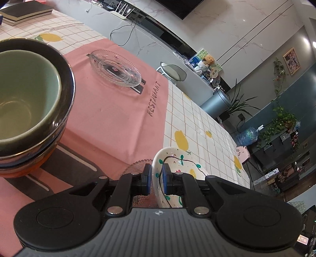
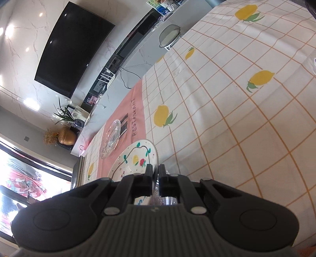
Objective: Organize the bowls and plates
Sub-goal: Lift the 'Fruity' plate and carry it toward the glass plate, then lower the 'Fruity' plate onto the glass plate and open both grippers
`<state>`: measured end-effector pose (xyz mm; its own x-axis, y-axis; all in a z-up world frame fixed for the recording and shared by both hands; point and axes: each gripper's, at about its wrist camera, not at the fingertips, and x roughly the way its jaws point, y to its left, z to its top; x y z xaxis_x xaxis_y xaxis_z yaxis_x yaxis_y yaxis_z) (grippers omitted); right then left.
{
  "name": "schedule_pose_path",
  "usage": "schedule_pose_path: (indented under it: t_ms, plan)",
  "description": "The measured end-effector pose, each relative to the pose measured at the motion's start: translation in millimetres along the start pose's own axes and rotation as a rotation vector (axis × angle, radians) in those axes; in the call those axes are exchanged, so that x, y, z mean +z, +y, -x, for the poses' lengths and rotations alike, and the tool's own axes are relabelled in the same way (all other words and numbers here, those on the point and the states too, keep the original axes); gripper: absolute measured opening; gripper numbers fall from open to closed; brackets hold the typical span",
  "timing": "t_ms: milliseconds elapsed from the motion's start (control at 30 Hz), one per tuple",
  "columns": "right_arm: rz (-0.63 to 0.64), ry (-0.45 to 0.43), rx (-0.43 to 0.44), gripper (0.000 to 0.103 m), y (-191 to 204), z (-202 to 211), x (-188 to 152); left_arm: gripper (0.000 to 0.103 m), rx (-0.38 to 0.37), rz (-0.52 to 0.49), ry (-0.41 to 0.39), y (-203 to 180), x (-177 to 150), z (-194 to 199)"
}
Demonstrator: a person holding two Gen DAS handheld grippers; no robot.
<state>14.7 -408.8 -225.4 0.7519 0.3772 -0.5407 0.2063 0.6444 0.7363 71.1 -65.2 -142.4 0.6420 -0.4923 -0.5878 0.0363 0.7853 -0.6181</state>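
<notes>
My left gripper is shut on the rim of a white painted plate, held tilted above the table. A clear glass dish shows just left of it, under the fingers. My right gripper is shut on the opposite rim of the same painted plate; a clear glass edge shows between its fingers too. A stack of bowls, green inside dark, stands at the left on the pink placemat. Another glass plate lies on the placemat farther off; it also shows in the right wrist view.
The table has a checked lemon-print cloth. Books lie at its far corner. A stool stands beyond the table edge. A grey counter and a wall television are behind.
</notes>
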Motion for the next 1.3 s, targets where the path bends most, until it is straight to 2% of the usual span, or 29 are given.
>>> schedule_pose_path:
  t_ms: [400,733,1300]
  plan:
    - [0.058,0.084,-0.057,0.004,4.8,-18.7,-5.1,0.012,0.035,-0.011,0.013,12.9,-9.7,2.4]
    - [0.099,0.125,-0.082,0.004,8.0,-27.3,-8.1,0.012,0.083,-0.061,0.014,11.7,-14.3,4.0]
    - [0.209,0.133,-0.139,0.005,20.3,-34.0,-14.0,0.012,0.147,-0.149,0.012,4.8,-22.6,4.1]
